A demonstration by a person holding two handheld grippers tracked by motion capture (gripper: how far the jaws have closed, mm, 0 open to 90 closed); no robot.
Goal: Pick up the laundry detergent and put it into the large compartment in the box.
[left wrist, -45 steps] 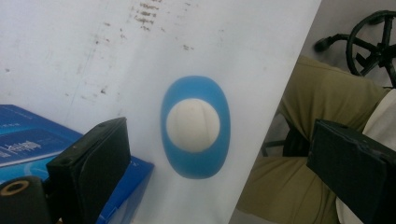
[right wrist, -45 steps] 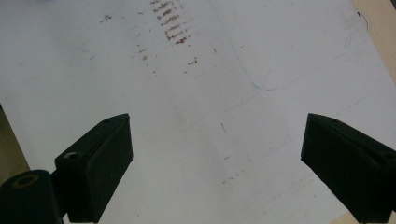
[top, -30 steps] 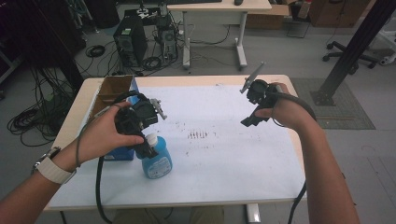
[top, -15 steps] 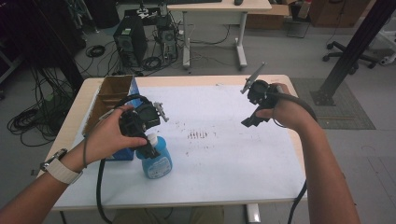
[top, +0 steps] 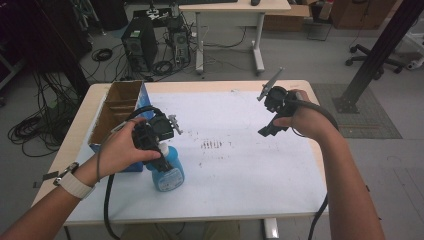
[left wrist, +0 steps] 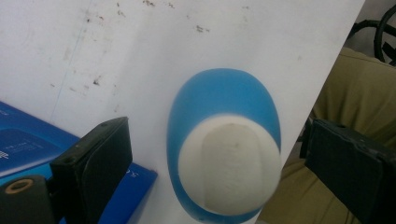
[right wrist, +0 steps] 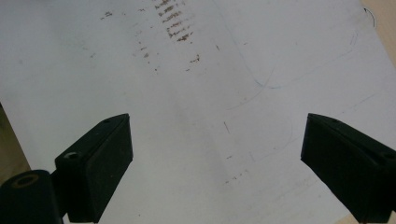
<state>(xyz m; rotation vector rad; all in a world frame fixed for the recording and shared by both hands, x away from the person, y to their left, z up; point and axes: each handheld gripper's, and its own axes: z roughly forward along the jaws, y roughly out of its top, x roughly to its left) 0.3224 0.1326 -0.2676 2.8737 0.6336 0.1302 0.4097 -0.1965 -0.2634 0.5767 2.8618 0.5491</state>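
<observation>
A blue spray bottle with a white top stands on the white sheet near the table's front left. My left gripper hangs right above it, pointing down. In the left gripper view the bottle and its white top sit between the two jaws of the left gripper, which is open and stands clear of both sides. My right gripper hovers over the right part of the sheet. In its own view the right gripper is open with only the stained sheet under it.
A cardboard box with blue sides stands at the table's left edge, just beside the bottle; its blue side shows by the left jaw. Brown marks dot the sheet's middle. The person's trouser leg shows past the table's front edge.
My left hand has turned and come down slightly over the bottle's top. The right gripper has stayed where it was.
</observation>
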